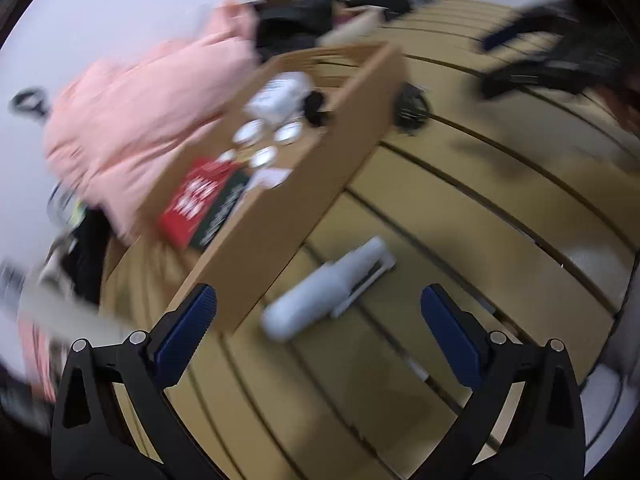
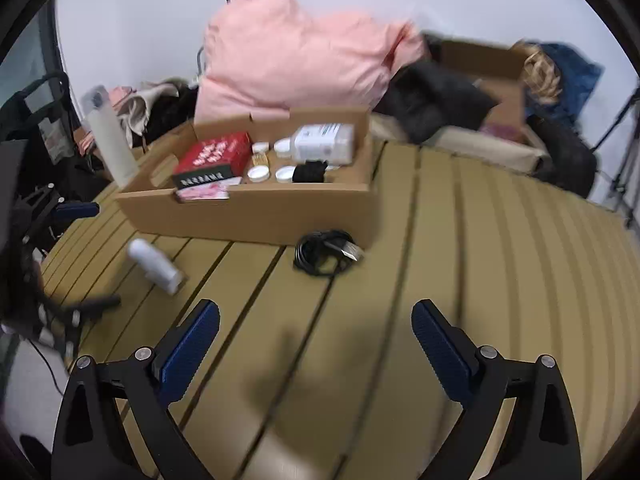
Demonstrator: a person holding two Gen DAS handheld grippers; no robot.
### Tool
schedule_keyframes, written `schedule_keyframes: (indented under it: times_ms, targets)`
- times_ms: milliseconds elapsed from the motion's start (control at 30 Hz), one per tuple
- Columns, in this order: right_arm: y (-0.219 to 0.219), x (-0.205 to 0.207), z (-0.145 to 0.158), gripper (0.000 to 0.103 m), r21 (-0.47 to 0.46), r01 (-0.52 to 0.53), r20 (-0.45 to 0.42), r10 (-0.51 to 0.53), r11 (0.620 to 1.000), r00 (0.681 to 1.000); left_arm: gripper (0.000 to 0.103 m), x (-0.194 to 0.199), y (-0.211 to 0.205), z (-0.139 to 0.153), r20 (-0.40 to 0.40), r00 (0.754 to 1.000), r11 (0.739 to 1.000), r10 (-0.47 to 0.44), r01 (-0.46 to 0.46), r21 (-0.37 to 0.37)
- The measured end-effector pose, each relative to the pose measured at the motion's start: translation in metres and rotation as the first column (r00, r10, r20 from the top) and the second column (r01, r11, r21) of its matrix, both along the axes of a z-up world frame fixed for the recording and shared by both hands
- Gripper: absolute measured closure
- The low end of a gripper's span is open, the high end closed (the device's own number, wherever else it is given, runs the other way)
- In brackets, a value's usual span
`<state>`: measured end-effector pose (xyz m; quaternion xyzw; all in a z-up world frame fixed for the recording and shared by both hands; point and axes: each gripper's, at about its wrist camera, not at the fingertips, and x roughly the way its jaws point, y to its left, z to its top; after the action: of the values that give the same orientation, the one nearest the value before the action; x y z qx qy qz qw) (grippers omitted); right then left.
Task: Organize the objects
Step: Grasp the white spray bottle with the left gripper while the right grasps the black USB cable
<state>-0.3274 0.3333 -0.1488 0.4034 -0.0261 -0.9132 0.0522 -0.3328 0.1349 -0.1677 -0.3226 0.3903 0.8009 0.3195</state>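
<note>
A white bottle lies on its side on the slatted wooden table, just in front of my left gripper, which is open and holds nothing. The bottle shows at the left in the right wrist view. A coiled black cable rests against the front wall of the open cardboard box. My right gripper hangs open and empty over bare slats short of the cable. The box holds a red carton, small white jars and a clear container.
A tall white tumbler stands left of the box. Pink bedding, dark clothes and another cardboard box pile up behind. One of the left gripper's fingers shows at the left edge. The left wrist view is blurred.
</note>
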Motion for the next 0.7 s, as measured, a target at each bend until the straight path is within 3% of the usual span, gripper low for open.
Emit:
schedule_keyframes:
  times_ms: [67,167,200,267,300,333,367,400,567,667,700]
  targets:
    - [-0.004,-0.029,-0.013,0.012,0.010,-0.009,0.020,0.009,1.000,1.000,0.003,-0.010,0.007,-0.008,0.018,0.999,0.999,-0.033,0.033,-0.014]
    - [-0.008,-0.054,-0.027,0.015,0.017,0.005,0.049,-0.006,1.000,0.999,0.019,-0.023,0.008,-0.017,0.070,0.997,0.999,-0.026,0.028,-0.021]
    - [-0.010,-0.061,-0.032,0.015,0.021,0.008,0.055,-0.010,1.000,0.998,0.027,-0.028,0.006,-0.021,0.097,0.995,1.000,-0.009,0.011,-0.015]
    - [-0.012,-0.070,-0.039,0.015,0.032,0.003,0.059,-0.005,0.999,0.998,0.032,-0.034,-0.002,-0.025,0.133,0.991,0.998,0.032,-0.038,0.047]
    - [-0.013,-0.072,-0.042,0.020,0.045,0.003,0.062,-0.006,0.999,0.998,0.039,-0.034,-0.009,-0.025,0.155,0.986,0.994,0.056,-0.070,0.087]
    - [-0.014,-0.074,-0.044,0.036,0.057,0.005,0.065,-0.009,0.998,0.998,0.045,-0.031,-0.015,-0.024,0.160,0.985,0.990,0.069,-0.088,0.113]
    - [-0.013,-0.072,-0.046,0.042,0.073,0.012,0.068,-0.017,0.997,0.998,0.060,-0.028,-0.017,-0.024,0.155,0.985,0.988,0.077,-0.096,0.119]
    - [-0.012,-0.072,-0.046,0.043,0.063,0.014,0.065,-0.018,0.998,0.998,0.068,-0.023,-0.020,-0.024,0.156,0.984,0.986,0.091,-0.111,0.124]
    - [-0.005,-0.057,-0.042,0.045,0.055,0.039,0.083,-0.044,0.998,0.996,0.071,0.000,-0.035,-0.019,0.237,0.957,0.958,0.168,-0.215,0.191]
    - [-0.009,-0.026,-0.029,0.045,0.058,0.030,0.072,-0.035,0.998,0.997,0.071,0.018,-0.053,-0.004,0.297,0.929,0.908,0.220,-0.307,0.286]
    - [-0.010,-0.013,-0.024,0.045,0.063,0.023,0.070,-0.027,0.998,0.997,0.071,0.025,-0.062,0.005,0.325,0.914,0.879,0.242,-0.348,0.325]
